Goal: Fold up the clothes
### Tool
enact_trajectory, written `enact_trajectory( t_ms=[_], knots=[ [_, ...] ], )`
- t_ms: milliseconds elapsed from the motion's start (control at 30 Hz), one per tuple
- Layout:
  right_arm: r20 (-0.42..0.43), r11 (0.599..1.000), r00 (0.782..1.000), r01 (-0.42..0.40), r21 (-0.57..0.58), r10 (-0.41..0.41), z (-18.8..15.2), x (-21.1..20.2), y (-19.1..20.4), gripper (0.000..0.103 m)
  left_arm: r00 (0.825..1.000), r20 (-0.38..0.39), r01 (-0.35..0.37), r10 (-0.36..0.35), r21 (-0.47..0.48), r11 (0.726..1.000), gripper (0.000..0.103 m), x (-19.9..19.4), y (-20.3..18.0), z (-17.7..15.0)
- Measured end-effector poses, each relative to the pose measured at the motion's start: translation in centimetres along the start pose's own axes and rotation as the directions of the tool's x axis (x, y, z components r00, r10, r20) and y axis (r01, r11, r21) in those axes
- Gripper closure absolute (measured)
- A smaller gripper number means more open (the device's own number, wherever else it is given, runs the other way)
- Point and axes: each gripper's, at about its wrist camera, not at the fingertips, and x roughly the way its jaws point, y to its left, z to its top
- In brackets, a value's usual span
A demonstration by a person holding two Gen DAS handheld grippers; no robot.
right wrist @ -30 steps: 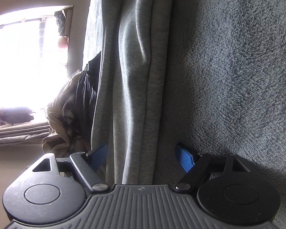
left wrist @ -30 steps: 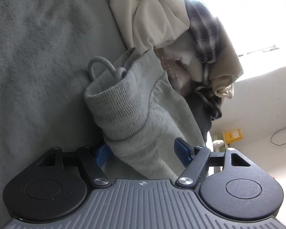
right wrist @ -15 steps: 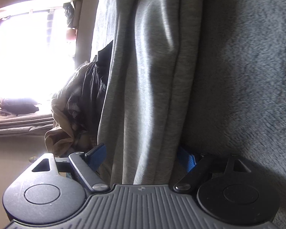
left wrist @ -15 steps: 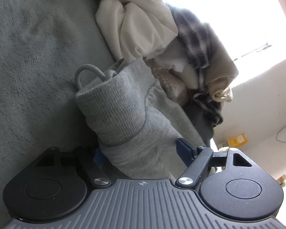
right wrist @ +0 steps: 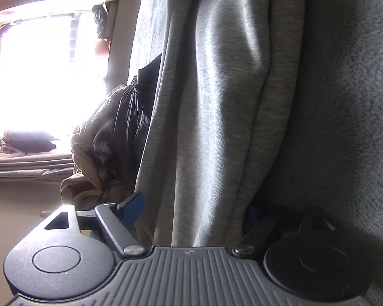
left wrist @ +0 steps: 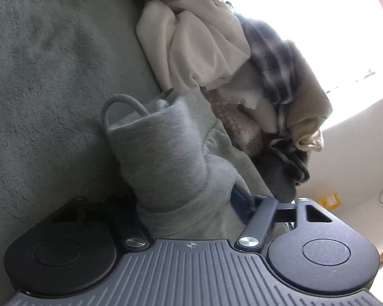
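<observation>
The left gripper (left wrist: pixel 185 199) has the ribbed cuff (left wrist: pixel 155 148) of a grey sweatshirt (left wrist: pixel 191 204) bunched between its jaws; they have just been closing in on it and now stand fairly narrow, the cloth filling the whole gap, the right-hand blue pad against the fabric and the left-hand one buried under it, so it looks like a pinch on the cuff. A grey cord loop (left wrist: pixel 117 104) arches up just past the cuff, ahead of the jaws and a little to their left. Beyond and to the right of the jaws sits a heap of other clothes (left wrist: pixel 217 58): cream cloth, a dark plaid piece, something tan and something pinkish, all tumbled together. Everything lies on a fuzzy grey blanket (left wrist: pixel 43 81) that spreads off to the left of the jaws. The right gripper (right wrist: pixel 194 210) has its jaws wide, though they have just been narrowing a little, with a long fold of the same grey sweatshirt (right wrist: pixel 217 102) running straight between them and away ahead; the left pad stands clear of the cloth, while the right pad is in shadow under the fold's edge, and whether it touches I cannot tell. Off to the left of those jaws a bright window (right wrist: pixel 46 63) glares behind the crumpled heap (right wrist: pixel 109 137).
</observation>
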Motion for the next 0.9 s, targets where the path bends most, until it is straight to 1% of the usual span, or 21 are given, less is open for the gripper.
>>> enact_trajectory(
  t_ms=[67,100,133,200,233,333,433,500,600,700,800,867,900],
  knots=[
    [0.004,1.0,1.0,0.014,-0.021,-0.014,0.0,0.5,0.3,0.036,1.0,0.002,-0.005,0.005,0.007,1.0,0.062,0.1,0.0,0.0],
    [0.005,0.999,1.0,0.021,-0.031,-0.021,-0.1,0.7,0.4,0.05,1.0,0.005,-0.013,0.013,0.026,1.0,0.067,0.1,-0.2,-0.1],
    [0.008,0.998,0.999,0.043,-0.047,-0.042,0.0,0.8,0.2,0.071,1.0,0.008,-0.024,0.024,0.049,0.999,0.07,0.0,-0.4,-0.1],
    [0.022,0.996,0.998,0.065,-0.057,-0.064,-0.2,0.5,-0.1,0.088,1.0,0.01,-0.029,0.028,0.065,0.998,0.072,-0.2,-0.7,-0.1],
    [0.028,0.996,0.997,0.071,-0.061,-0.069,-0.3,0.3,-0.2,0.09,1.0,0.01,-0.021,0.021,0.062,0.998,0.074,-0.5,-0.8,0.0],
    [0.042,0.987,0.997,0.077,-0.144,-0.072,-0.7,-1.4,1.0,0.093,1.0,-0.001,0.021,-0.021,0.059,0.998,0.075,-1.7,-1.0,0.5],
    [0.044,0.977,0.997,0.069,-0.199,-0.061,-1.0,-3.4,2.2,0.094,0.999,-0.018,0.049,-0.048,0.084,0.995,0.076,-3.6,-1.3,0.7],
    [0.029,0.977,0.998,0.067,-0.2,-0.063,-1.2,-4.7,2.3,0.094,0.998,-0.031,0.058,-0.056,0.093,0.994,0.076,-5.1,-1.3,0.5],
    [-0.013,0.979,0.996,0.09,-0.183,-0.093,-2.1,-6.6,1.8,0.094,0.997,-0.059,0.057,-0.051,0.1,0.993,0.076,-7.6,-0.9,-0.1],
    [-0.062,0.98,0.989,0.121,-0.158,-0.133,-3.5,-8.2,1.0,0.094,0.996,-0.083,0.04,-0.03,0.125,0.991,0.076,-10.7,0.0,-0.7],
    [-0.111,0.978,0.978,0.161,-0.135,-0.176,-4.6,-9.1,-0.4,0.094,0.99,-0.135,-0.01,0.027,0.127,0.992,0.075,-12.4,1.9,-1.8],
    [-0.158,0.974,0.961,0.219,-0.062,-0.226,-4.3,-8.7,-2.0,0.089,0.977,-0.199,-0.047,0.071,0.125,0.991,0.071,-11.8,3.6,-2.5],
    [-0.183,0.968,0.951,0.248,-0.026,-0.249,-4.1,-8.5,-2.8,0.077,0.972,-0.221,-0.049,0.077,0.13,0.99,0.069,-11.5,4.2,-2.7]
  ],
)
